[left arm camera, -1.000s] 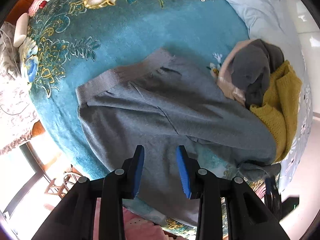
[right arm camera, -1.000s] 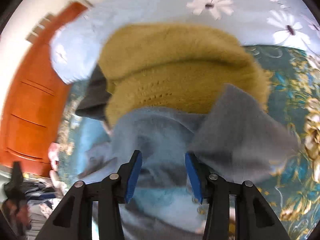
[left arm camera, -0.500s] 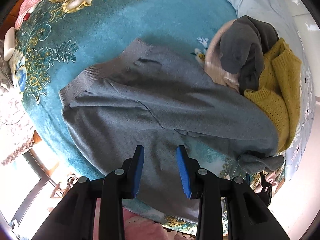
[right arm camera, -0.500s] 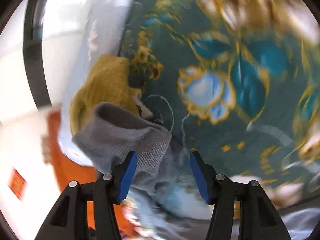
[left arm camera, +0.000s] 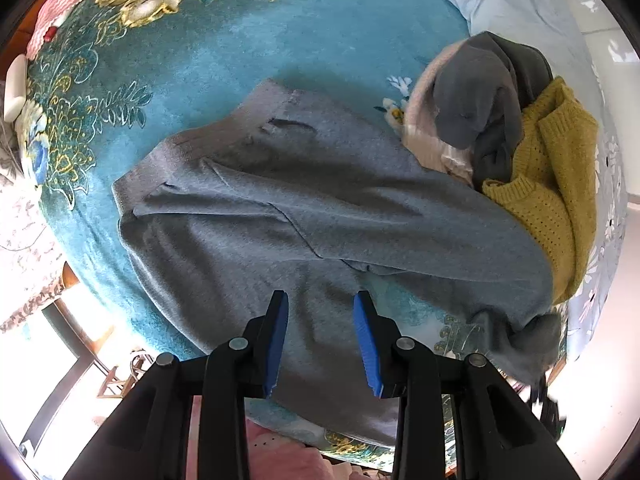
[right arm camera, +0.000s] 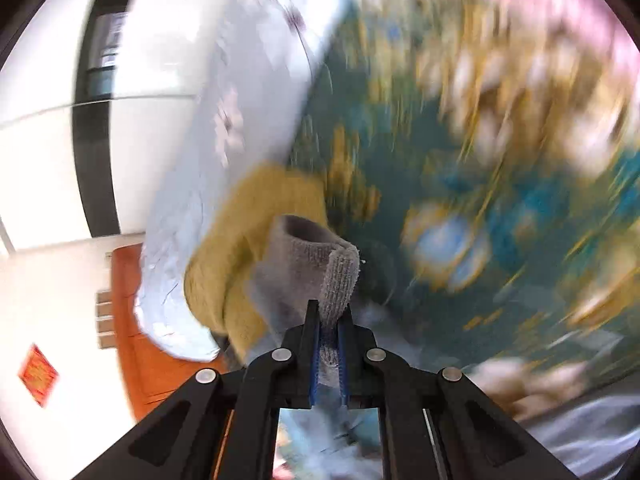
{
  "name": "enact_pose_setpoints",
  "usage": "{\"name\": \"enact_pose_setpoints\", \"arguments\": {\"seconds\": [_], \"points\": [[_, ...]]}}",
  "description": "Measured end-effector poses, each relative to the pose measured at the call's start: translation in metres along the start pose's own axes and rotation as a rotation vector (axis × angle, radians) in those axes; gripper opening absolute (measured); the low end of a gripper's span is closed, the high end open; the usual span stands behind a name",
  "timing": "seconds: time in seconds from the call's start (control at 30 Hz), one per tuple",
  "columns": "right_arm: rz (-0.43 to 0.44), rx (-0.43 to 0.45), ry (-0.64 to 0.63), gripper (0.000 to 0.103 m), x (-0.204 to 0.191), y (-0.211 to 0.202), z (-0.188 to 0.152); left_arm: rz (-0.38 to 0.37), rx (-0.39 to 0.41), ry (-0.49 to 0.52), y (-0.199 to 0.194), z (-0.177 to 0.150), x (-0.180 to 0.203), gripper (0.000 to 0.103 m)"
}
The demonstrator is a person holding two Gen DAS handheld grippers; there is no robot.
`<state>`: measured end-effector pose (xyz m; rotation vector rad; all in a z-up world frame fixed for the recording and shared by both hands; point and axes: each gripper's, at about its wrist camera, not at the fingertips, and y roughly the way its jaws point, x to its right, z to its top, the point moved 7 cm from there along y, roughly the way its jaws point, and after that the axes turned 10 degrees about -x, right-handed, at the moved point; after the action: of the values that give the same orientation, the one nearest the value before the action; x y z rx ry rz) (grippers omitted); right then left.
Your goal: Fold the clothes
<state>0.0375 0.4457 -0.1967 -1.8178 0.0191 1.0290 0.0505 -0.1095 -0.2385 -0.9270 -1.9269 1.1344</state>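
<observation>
Since a second ago the right tongs (right arm camera: 329, 322) have swung over and are closing, pinching the ribbed cuff (right arm camera: 338, 280) of the grey sweater (left arm camera: 304, 216). It lies spread on the teal floral bed cover (left arm camera: 248, 36). Left tongs (left arm camera: 320, 336) hover spread above it, empty. Yellow knitwear (left arm camera: 556, 184) and dark clothes (left arm camera: 480, 92) crowd the sleeve's side.
</observation>
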Motion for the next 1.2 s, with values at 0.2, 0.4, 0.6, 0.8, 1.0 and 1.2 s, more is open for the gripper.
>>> {"name": "enact_pose_setpoints", "arguments": {"seconds": [0.2,0.4,0.6,0.8,1.0,1.2], "points": [[-0.228,0.167,0.156,0.008,0.086,-0.063,0.053,-0.013,0.001,-0.058,0.004,0.007,-0.019,0.034],[-0.372,0.102,0.29,0.012,0.14,-0.042,0.046,-0.046,0.023,-0.096,-0.002,0.024,-0.027,0.034],[-0.504,0.193,0.309,0.052,0.132,-0.08,0.038,-0.159,0.041,-0.186,-0.003,0.062,-0.026,0.035],[-0.399,0.065,0.156,0.052,0.062,-0.04,0.041,-0.327,0.024,-0.368,0.019,0.112,-0.012,0.037],[-0.392,-0.043,0.327,0.053,0.065,0.042,0.052,-0.386,-0.024,-0.518,0.049,0.156,-0.004,0.046],[-0.524,-0.016,0.481,0.053,0.088,0.064,0.071,-0.305,-0.089,-0.537,0.078,0.19,0.0,0.047]]}}
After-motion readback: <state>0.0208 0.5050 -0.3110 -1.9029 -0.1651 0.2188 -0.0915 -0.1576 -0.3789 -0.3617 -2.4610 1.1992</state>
